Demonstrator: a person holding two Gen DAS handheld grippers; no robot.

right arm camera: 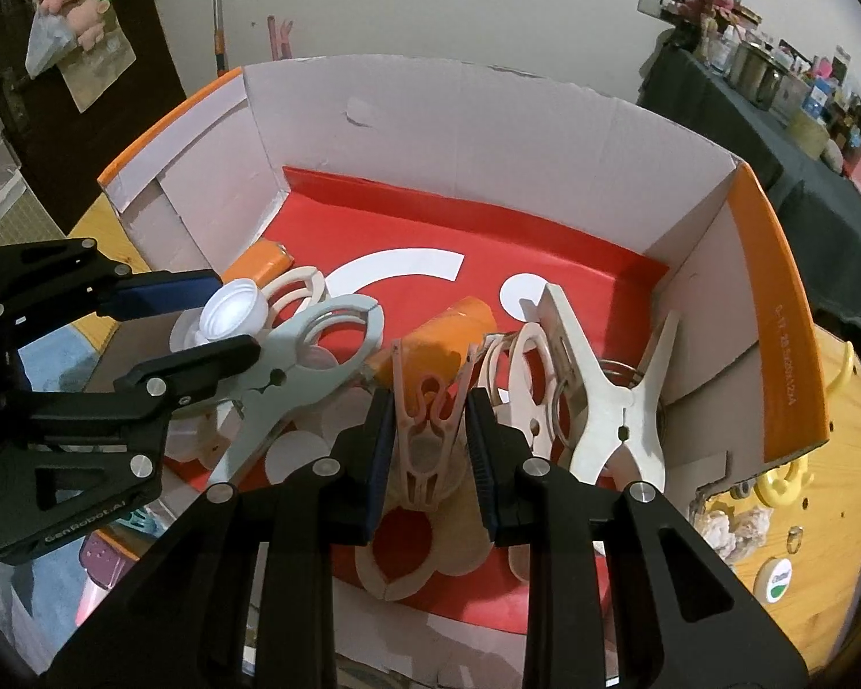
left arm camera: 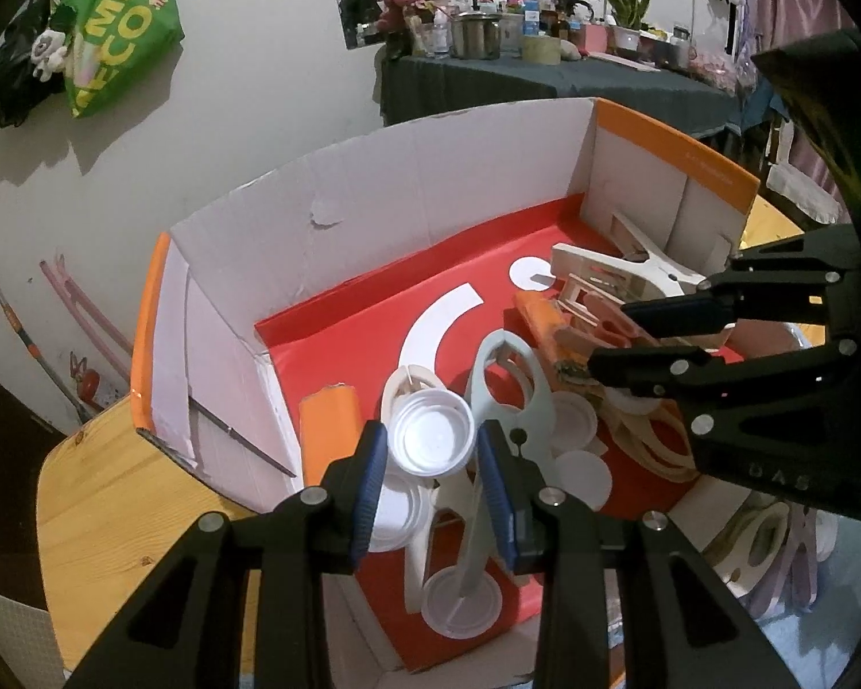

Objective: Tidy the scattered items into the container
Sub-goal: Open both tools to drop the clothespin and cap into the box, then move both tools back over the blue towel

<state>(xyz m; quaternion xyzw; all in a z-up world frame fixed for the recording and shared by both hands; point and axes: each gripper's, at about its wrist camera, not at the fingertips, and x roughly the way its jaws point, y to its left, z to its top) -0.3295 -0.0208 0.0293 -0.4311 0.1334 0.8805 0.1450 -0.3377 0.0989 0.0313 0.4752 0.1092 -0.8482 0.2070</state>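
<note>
Black-framed, the left gripper (left arm camera: 430,453) clenches a white bottle cap (left arm camera: 430,441) above the cardboard box (left arm camera: 373,172). The right gripper (right arm camera: 427,430) grasps a beige clothes peg (right arm camera: 427,436) there too; the peg's lower end is hidden behind its fingers. Beneath, a grey clamp (right arm camera: 310,356), cream clamps and white lids overlap on the red floor, their outlines hard to separate.

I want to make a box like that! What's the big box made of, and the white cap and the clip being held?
The box looks like cardboard: matte walls, creased folds, a torn patch. The white cap seems smooth moulded plastic, slightly shiny. The clip looks like pale plastic too.
</note>
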